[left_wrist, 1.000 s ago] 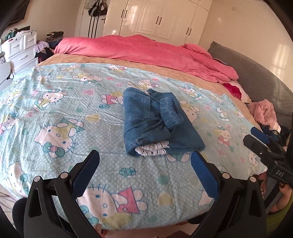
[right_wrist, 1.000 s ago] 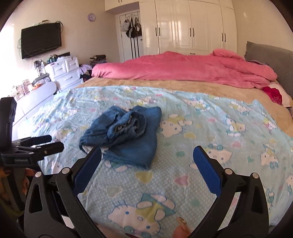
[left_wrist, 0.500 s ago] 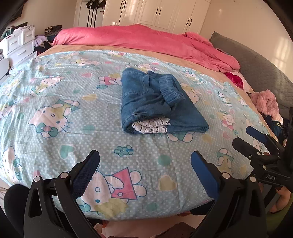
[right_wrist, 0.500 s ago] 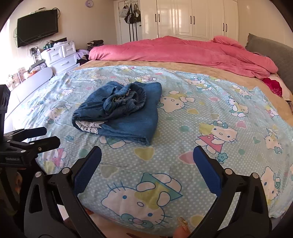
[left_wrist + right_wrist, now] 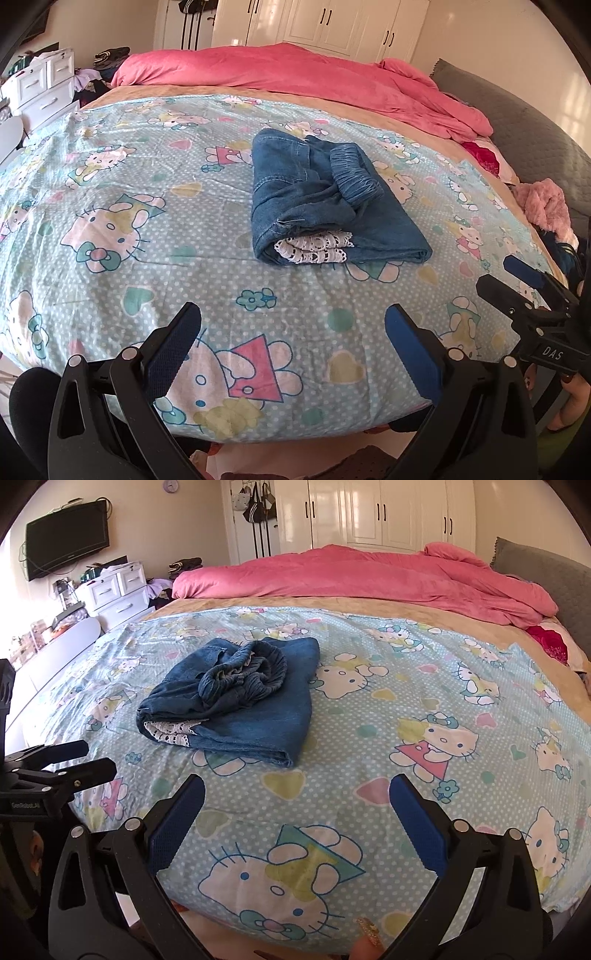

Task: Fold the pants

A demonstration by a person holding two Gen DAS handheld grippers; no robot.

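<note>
The folded pants (image 5: 325, 206) are laid on a cartoon-print sheet (image 5: 147, 229) before white wardrobes (image 5: 376, 513), both grippers (image 5: 291, 332) (image 5: 295, 801) held spread and empty.

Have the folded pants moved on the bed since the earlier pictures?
No. The folded pants keep their place on the sheet: the small flower print sits just in front of their lace edge, as before. Only the camera view has shifted.

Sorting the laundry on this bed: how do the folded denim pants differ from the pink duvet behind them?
The denim pants are blue, with white lace trim at one end; the pink duvet is plain pink. The pants are folded into a compact bundle; the duvet lies heaped loosely across the far end. Both rest on the bed, and neither open gripper touches them.
</note>
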